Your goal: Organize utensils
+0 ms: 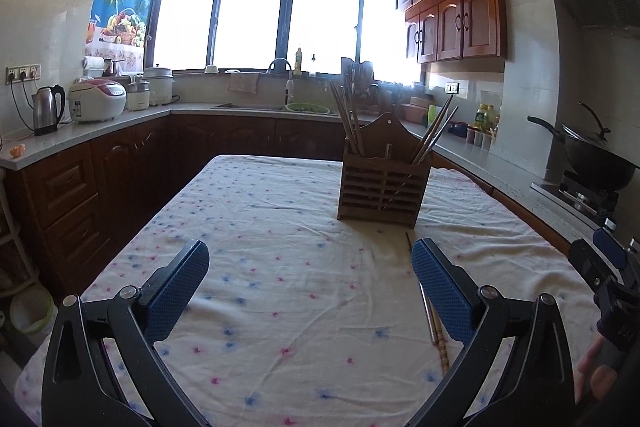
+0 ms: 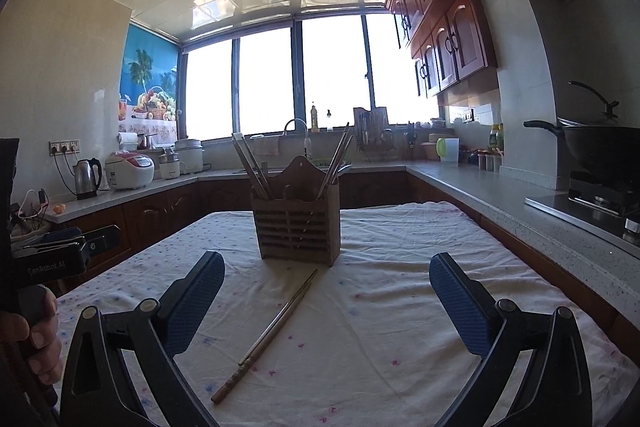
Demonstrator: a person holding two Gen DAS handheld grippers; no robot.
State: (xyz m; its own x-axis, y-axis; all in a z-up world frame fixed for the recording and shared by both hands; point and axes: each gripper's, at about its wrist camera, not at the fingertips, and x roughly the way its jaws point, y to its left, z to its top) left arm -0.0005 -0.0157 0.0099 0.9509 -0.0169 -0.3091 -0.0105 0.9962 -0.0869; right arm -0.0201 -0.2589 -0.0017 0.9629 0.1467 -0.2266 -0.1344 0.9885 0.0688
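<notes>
Right gripper hangs over the cloth, jaws spread wide, nothing in them, and the pair of chopsticks lies on the cloth right between its fingers, long axis running diagonally from near-left up toward the wooden chopstick holder. Left gripper is spread and empty too; the pair lies by its right finger, partly hidden, so the right looks better placed. Holder stands beyond with sticks in both compartments. Floral tablecloth, no obstruction visible.
</notes>
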